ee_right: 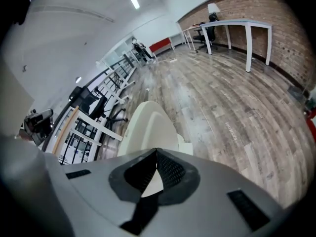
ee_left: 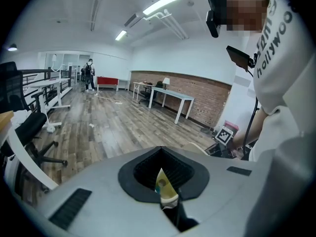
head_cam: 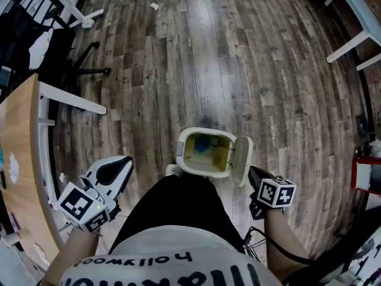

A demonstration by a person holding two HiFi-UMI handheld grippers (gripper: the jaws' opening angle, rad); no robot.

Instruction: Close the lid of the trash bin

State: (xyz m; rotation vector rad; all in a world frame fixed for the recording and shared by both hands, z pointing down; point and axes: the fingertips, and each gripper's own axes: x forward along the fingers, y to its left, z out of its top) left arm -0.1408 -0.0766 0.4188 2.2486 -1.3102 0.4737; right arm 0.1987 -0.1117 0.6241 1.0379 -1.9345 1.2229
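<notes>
**Right tongs (head_cam: 255, 174) sit just beside the open lid (head_cam: 241, 159); left tongs (head_cam: 128, 159) hang well off**

Both tongs are closed down with nothing in them. In each gripper view the tips meet, leaving only a thin slit behind them. Through the right slit the cream lid shows; through the left, a sliver of yellow that is probably the bin's inside.

The trash bin (head_cam: 181, 154) stands on the wood floor (head_cam: 196, 58), right in front of the person's legs, with its mouth facing up. Its lid is swung out to the bin's right side and stands roughly on edge. The hinge line runs away from the person.

In the right gripper view the lid's pale outer face (ee_right: 148, 125) rises directly ahead of the tips. The right hand is therefore clearly the nearer one. From there, closing looks like a push leftward over the opening.

Inside the bin is a yellowish liner (head_cam: 208, 159). Something blue-green (head_cam: 202, 144) lies toward the far end, too small to name.
</notes>
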